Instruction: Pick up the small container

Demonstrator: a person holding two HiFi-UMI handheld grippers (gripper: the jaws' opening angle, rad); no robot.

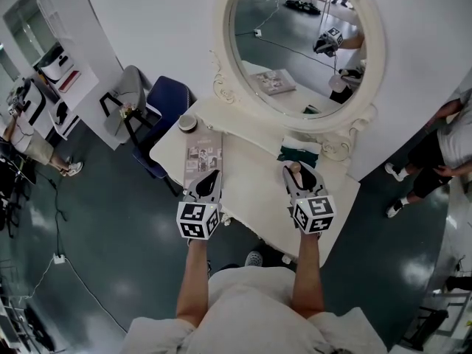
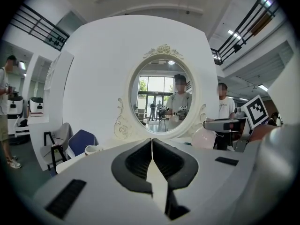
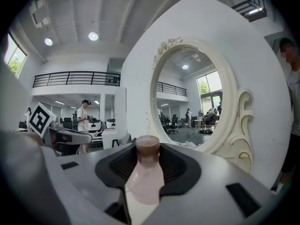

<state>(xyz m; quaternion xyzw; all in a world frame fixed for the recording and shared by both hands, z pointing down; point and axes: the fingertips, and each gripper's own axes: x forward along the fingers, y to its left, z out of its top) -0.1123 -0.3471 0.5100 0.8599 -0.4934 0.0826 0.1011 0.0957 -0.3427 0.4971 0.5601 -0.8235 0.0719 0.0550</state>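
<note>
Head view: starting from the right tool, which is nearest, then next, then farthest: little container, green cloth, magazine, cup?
1. Small container: between the right tool's jaws.
2. Green cloth: just beyond it.
3. Magazine: off to the left.
4. Cup: farthest, past the magazine's far end.

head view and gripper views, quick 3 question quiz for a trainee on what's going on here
1. True or false: the left hand-held gripper has its jaws together with nothing between them.
2. What is the right hand-held gripper closed on?
A. a magazine
B. the small container, pink with a brown cap
C. a cup
3. Name the oval thing that stands at the back of the table, facing the person.

Key
1. True
2. B
3. The mirror
</note>
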